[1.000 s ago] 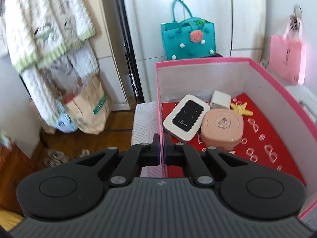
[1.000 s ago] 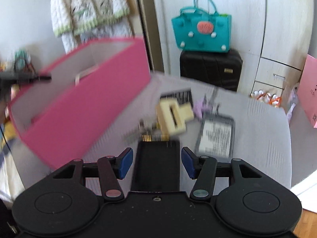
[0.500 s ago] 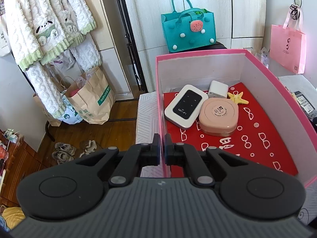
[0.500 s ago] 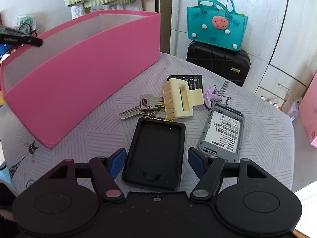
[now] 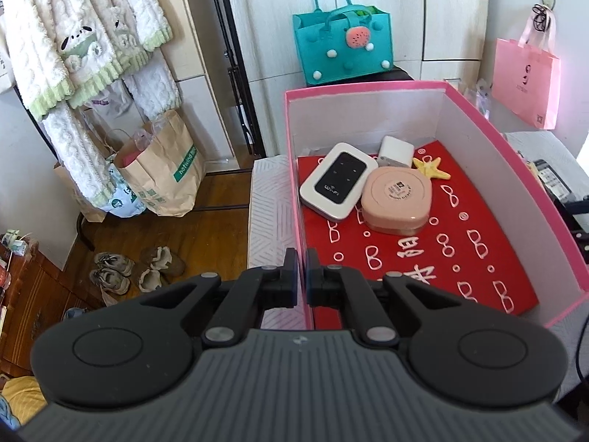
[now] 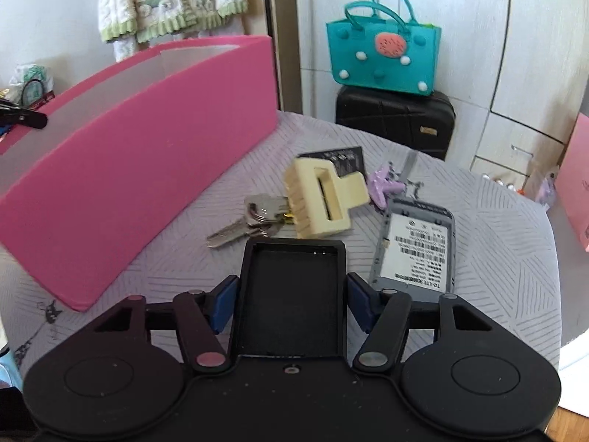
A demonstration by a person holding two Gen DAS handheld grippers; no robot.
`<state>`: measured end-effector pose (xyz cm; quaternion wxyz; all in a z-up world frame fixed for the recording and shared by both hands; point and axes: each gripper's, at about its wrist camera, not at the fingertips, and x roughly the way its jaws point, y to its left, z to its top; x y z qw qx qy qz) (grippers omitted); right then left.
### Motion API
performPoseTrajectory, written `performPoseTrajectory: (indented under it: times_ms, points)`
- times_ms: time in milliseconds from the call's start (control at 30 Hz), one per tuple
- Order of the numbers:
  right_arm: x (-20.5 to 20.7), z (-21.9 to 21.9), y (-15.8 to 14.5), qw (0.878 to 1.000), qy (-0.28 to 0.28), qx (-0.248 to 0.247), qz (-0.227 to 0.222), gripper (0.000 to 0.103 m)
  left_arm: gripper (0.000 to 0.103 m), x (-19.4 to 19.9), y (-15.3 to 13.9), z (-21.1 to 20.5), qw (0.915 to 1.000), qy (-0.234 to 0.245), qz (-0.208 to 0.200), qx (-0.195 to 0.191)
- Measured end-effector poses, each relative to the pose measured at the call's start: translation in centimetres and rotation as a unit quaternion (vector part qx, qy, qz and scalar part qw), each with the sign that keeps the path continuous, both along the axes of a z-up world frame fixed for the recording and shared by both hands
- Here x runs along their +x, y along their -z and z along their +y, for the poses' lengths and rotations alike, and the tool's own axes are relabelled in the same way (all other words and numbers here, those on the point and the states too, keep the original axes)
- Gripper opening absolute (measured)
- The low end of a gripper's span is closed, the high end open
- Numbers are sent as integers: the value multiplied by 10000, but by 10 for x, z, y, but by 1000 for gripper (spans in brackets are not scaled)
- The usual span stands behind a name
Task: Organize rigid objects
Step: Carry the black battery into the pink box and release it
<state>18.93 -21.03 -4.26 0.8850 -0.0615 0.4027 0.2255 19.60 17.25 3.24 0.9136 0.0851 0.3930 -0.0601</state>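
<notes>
My left gripper [image 5: 302, 276] is shut on the near left wall of the pink box [image 5: 368, 86]. On the box's red floor lie a white WiFi router [image 5: 338, 180], a pink round case [image 5: 395, 200], a white charger [image 5: 395, 151] and a yellow starfish [image 5: 430, 169]. My right gripper [image 6: 293, 300] is closing on a black back cover [image 6: 294, 269] on the table, its blue pads meeting the cover's two long sides. Just beyond lie a cream hair clip [image 6: 324, 199], keys [image 6: 254, 217], a grey router body [image 6: 419, 246], a purple clip [image 6: 384, 188] and a black card [image 6: 338, 158].
The pink box [image 6: 129, 169] stands left of the loose items on the grey patterned tablecloth [image 6: 497, 258]. A teal bag [image 6: 383, 55] sits on a black suitcase [image 6: 394, 121] behind the table. Paper bags [image 5: 162, 180] and shoes [image 5: 136, 269] are on the floor to the left.
The right wrist view went from blurred to steady, and the right gripper has sunk around the black cover with its pads drawn in to its sides. The left gripper stays shut on the box wall.
</notes>
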Motion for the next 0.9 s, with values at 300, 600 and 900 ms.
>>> performPoseTrajectory:
  times_ms: [300, 600, 900]
  points:
    - [-28, 3, -42, 9980, -185, 161, -583, 67, 3, -15, -2, -2, 9998, 87, -184, 84]
    - [-16, 44, -118, 9824, -1221, 727, -1209, 67, 3, -18, -1, 0, 9994, 156, -309, 72]
    - [41, 170, -121, 9490, -3121, 13, -446, 67, 3, -20, -3, 2, 9994, 193, -298, -13]
